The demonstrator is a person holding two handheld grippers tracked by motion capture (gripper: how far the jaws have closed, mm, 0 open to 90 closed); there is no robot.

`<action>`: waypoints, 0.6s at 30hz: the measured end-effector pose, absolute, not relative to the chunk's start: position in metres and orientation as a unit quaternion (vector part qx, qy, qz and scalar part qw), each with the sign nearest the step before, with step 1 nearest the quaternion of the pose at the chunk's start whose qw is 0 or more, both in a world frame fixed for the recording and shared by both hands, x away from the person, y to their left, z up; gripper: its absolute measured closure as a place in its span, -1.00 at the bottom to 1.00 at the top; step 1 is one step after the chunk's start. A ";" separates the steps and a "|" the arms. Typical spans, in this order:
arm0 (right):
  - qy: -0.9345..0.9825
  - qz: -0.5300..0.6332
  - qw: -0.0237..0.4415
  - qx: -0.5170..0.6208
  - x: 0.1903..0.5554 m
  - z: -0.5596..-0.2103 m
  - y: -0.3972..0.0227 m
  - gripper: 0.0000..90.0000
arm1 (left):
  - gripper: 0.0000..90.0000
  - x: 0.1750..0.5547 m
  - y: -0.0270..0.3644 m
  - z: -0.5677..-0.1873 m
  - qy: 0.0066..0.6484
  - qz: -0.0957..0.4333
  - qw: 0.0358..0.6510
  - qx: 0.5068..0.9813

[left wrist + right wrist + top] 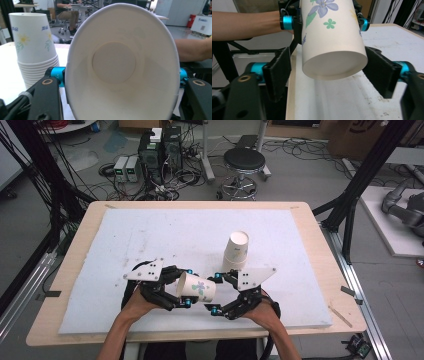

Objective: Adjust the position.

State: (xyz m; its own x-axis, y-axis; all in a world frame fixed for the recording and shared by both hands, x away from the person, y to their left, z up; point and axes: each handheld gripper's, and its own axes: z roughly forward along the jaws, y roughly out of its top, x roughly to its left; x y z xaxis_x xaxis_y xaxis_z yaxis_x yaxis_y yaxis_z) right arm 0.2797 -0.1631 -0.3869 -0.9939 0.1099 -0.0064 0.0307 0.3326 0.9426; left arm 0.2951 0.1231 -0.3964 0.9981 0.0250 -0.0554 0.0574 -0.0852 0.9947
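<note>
Paper cup (196, 288) sideways, base rightward

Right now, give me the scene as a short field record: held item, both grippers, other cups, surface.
held item: paper cup, on its side, flower print, mouth toward the left gripper's camera
left gripper: shut on the cup near its rim
right gripper: jaws open around the cup's base end, pads apart from it
other cups: cup stack, upside down, behind the right gripper
surface: white mat on a wooden table

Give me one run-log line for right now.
left tongs: shut on paper cup, rim end | right tongs: open around cup base, no contact | cup stack: upside down on white mat
</note>
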 end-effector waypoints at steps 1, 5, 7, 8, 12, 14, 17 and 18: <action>0.816 0.575 0.035 0.047 0.279 -0.387 -0.163 -0.54 | -0.22 0.295 0.124 -0.396 0.030 -0.009 0.674 0.738; 0.818 0.571 0.041 0.058 0.279 -0.388 -0.165 -0.54 | -0.24 0.295 0.126 -0.396 0.038 -0.002 0.670 0.742; 0.817 0.571 0.043 0.062 0.279 -0.388 -0.167 -0.54 | -0.24 0.295 0.127 -0.395 0.041 0.001 0.665 0.746; 0.817 0.571 0.045 0.066 0.279 -0.388 -0.168 -0.54 | -0.24 0.295 0.127 -0.394 0.044 0.002 0.662 0.748; 0.819 0.562 0.072 0.094 0.278 -0.390 -0.181 -0.54 | -0.24 0.298 0.132 -0.387 0.065 0.021 0.635 0.769; 0.820 0.554 0.086 0.113 0.278 -0.393 -0.188 -0.54 | -0.24 0.301 0.134 -0.383 0.075 0.029 0.616 0.784; 0.819 0.547 0.101 0.139 0.278 -0.397 -0.200 -0.54 | -0.24 0.305 0.138 -0.378 0.087 0.042 0.587 0.803; 0.819 0.544 0.104 0.147 0.278 -0.398 -0.204 -0.54 | -0.24 0.307 0.139 -0.376 0.091 0.044 0.579 0.809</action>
State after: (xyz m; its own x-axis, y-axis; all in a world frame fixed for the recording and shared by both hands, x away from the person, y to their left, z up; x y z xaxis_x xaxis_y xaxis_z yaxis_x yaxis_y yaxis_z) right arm 0.2784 -0.2038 -0.3983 -0.9352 0.3541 -0.0099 0.1283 0.3646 0.9223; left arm 0.3068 0.1388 -0.3757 0.9796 0.1980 -0.0346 0.0965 -0.3122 0.9451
